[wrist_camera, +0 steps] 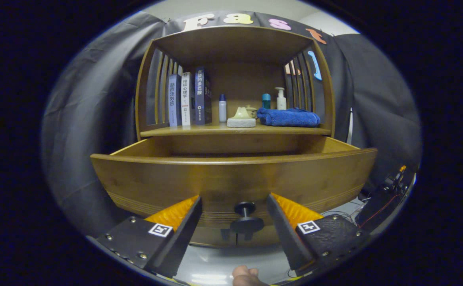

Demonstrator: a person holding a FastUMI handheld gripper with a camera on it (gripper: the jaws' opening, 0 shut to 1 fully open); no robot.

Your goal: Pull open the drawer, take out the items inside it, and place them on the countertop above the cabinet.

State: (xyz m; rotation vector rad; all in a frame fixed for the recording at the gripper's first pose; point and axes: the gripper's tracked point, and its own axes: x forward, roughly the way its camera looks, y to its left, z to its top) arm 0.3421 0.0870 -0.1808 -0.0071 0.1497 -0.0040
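- Drawer (231,178): pulled open beneath the counter (235,130) of a wooden cabinet; its front panel faces the gripper and hides whatever lies inside.
- Drawer knob (246,218): dark, round, low on the drawer front, in the gap between the gripper fingers.
- Gripper (234,206): fingers spread wide, one on each side of the knob, neither touching it, holding nothing.
- On the counter, above the drawer: three upright books (189,100) at the left, spines printed in Chinese characters too small to read with certainty; a small white bottle with a blue cap (222,108) beside them; a pale soap on a white dish (241,118) mid-counter; a folded blue towel (288,117) at the right; behind the towel a teal-capped bottle (266,101) and a white pump bottle (281,99).
- A person's fingertip (244,275): below the knob, nearest the camera.
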